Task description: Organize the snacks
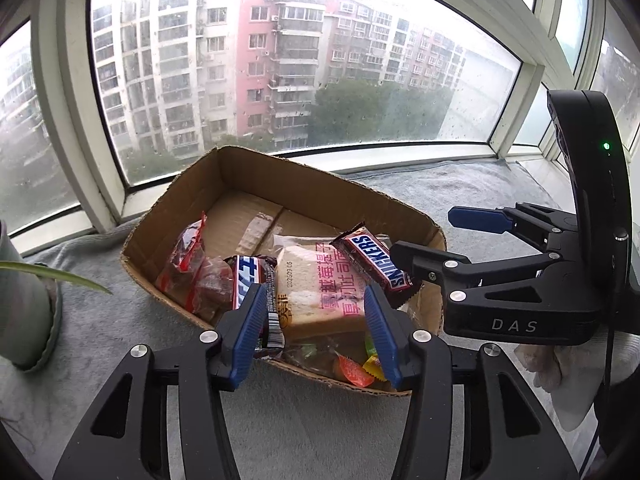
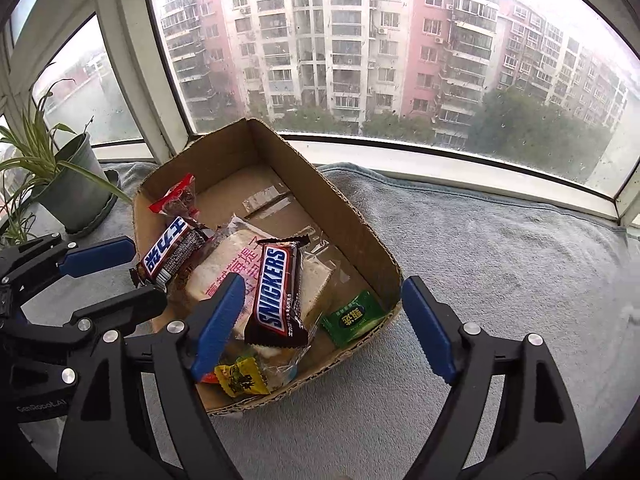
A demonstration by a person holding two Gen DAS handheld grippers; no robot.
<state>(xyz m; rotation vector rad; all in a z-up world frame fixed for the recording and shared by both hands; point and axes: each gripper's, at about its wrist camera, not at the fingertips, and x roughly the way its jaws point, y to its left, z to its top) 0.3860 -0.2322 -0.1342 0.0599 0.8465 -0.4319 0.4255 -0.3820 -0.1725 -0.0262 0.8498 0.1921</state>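
Observation:
An open cardboard box (image 1: 192,192) (image 2: 352,216) sits on a grey blanket by the window. In it lie a Snickers bar (image 1: 374,262) (image 2: 276,292), a second Snickers with Chinese lettering (image 1: 248,284) (image 2: 168,256), a wrapped toast sandwich (image 1: 316,300) (image 2: 218,272), a red-wrapped snack (image 1: 188,256) (image 2: 176,198), a green sachet (image 2: 352,318) and small candies (image 1: 356,368) (image 2: 240,378). My left gripper (image 1: 316,332) (image 2: 108,276) is open and empty over the box's near edge. My right gripper (image 2: 324,332) (image 1: 436,236) is open and empty over the box's right corner.
A potted plant (image 2: 72,188) in a grey-green pot (image 1: 24,312) stands left of the box. Window frames (image 1: 400,148) close off the far side. Grey blanket (image 2: 500,260) spreads to the right of the box.

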